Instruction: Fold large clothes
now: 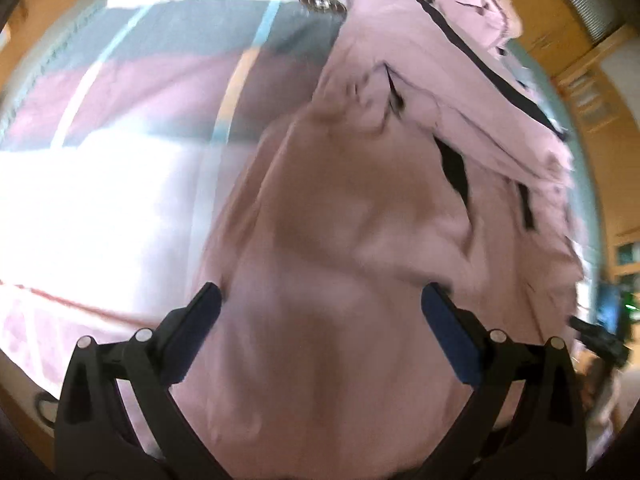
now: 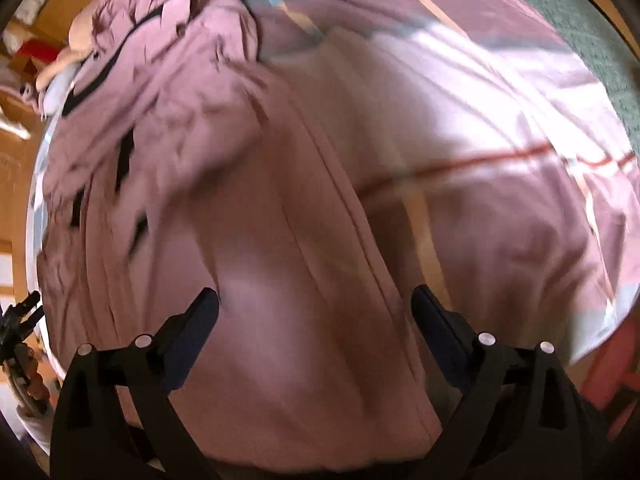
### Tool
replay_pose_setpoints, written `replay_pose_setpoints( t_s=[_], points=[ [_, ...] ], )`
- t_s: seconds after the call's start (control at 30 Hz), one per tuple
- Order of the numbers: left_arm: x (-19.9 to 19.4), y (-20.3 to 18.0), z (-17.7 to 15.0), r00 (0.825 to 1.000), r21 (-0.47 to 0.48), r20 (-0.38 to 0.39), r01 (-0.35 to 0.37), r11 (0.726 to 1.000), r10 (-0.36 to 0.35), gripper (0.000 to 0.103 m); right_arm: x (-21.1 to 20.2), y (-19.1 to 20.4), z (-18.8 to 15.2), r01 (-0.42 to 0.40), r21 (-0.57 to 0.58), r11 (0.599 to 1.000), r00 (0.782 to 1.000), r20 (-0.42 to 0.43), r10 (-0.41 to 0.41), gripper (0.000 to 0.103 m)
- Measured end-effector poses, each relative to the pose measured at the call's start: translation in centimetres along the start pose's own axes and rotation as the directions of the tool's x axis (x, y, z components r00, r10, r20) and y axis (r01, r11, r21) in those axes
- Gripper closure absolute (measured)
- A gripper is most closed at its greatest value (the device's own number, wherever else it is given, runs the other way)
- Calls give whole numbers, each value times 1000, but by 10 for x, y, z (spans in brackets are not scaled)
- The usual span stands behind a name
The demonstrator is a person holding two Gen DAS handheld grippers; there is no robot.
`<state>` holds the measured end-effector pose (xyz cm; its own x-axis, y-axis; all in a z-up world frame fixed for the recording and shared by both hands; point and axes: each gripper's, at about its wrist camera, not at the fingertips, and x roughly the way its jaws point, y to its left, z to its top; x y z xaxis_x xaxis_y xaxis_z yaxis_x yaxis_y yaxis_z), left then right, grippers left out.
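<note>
A large pale pink jacket (image 1: 360, 208) with black zips and trim lies spread on a bed. In the left wrist view it fills the middle and right, with its upper part bunched toward the top right. My left gripper (image 1: 320, 300) is open, its two fingers spread wide just above the pink cloth and holding nothing. In the right wrist view the jacket (image 2: 192, 200) covers the left and middle, with a long seam running down the centre. My right gripper (image 2: 316, 300) is open over the cloth near that seam, empty. Both views are blurred.
The bed cover (image 1: 120, 128) is plaid in pink, white and grey with blue and orange lines; it also shows in the right wrist view (image 2: 500, 140). Wooden floor and furniture (image 1: 592, 60) ring the bed. A green rug (image 2: 592, 40) lies at the far right.
</note>
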<state>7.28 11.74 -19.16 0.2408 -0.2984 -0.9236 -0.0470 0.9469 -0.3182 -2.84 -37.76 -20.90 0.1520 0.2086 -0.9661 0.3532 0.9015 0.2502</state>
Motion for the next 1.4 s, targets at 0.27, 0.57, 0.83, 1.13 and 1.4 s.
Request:
replay_pose_setpoints(
  t_s=[0.27, 0.57, 0.83, 1.13, 1.4],
  points=[
    [12, 38, -49, 990, -55, -113, 73, 996, -79, 40, 11, -1, -38, -89, -37, 995, 995, -37, 87, 52],
    [-39, 27, -60, 979, -47, 7, 203, 978, -202, 90, -57, 11, -47, -265, -61, 962, 959, 86, 270, 94],
    [-92, 25, -87, 967, 9, 95, 236, 972, -236, 92, -118, 8, -75, -345, -136, 929, 919, 153, 363, 95],
    [-62, 67, -101, 994, -107, -18, 107, 989, -109, 66, -62, -26, -65, -156, -56, 986, 987, 26, 158, 81],
    [-144, 65, -73, 937, -124, 327, -83, 989, 119, 32, -119, -28, -27, 56, -13, 998, 937, 347, -48, 24]
  ],
)
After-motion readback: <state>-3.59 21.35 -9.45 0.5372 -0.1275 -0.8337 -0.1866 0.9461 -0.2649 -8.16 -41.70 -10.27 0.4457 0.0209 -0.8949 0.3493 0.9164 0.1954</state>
